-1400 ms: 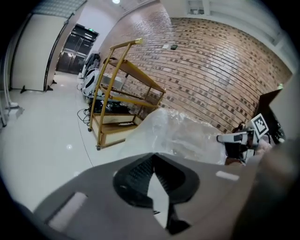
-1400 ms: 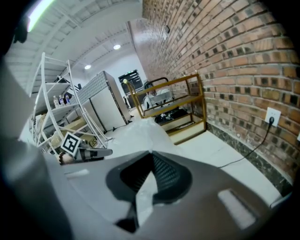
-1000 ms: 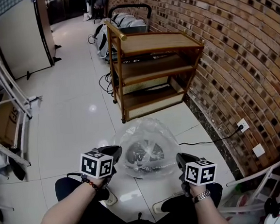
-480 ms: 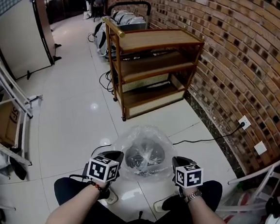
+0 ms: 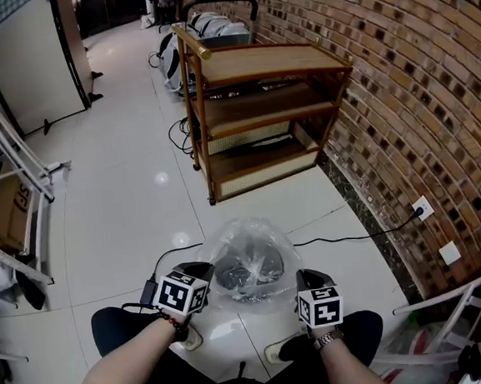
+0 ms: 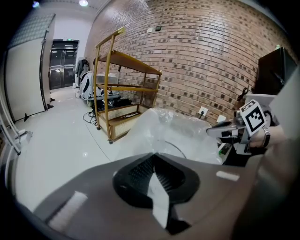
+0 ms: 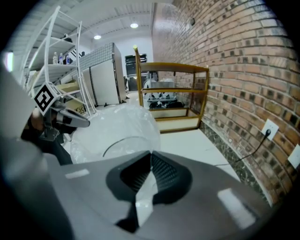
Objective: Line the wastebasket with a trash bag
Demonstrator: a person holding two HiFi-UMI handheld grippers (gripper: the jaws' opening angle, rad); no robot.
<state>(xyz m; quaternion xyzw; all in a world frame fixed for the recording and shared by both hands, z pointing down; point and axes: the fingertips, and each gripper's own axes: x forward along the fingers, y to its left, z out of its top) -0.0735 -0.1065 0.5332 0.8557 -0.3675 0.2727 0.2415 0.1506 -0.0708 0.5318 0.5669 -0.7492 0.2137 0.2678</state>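
Left hand-held gripper (image 5: 204, 271) and right hand-held gripper (image 5: 303, 280) are each clamped on film of the clear trash bag (image 5: 249, 238), which is draped over the wastebasket (image 5: 246, 273) on the floor between them. I'd draw both sides down evenly, film taut, so that the mouth seats around the rim without tearing.

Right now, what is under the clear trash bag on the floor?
Through the trash bag shows the wastebasket: its round rim and dark inside. Its outer wall and foot are veiled by crumpled plastic and cannot be made out.
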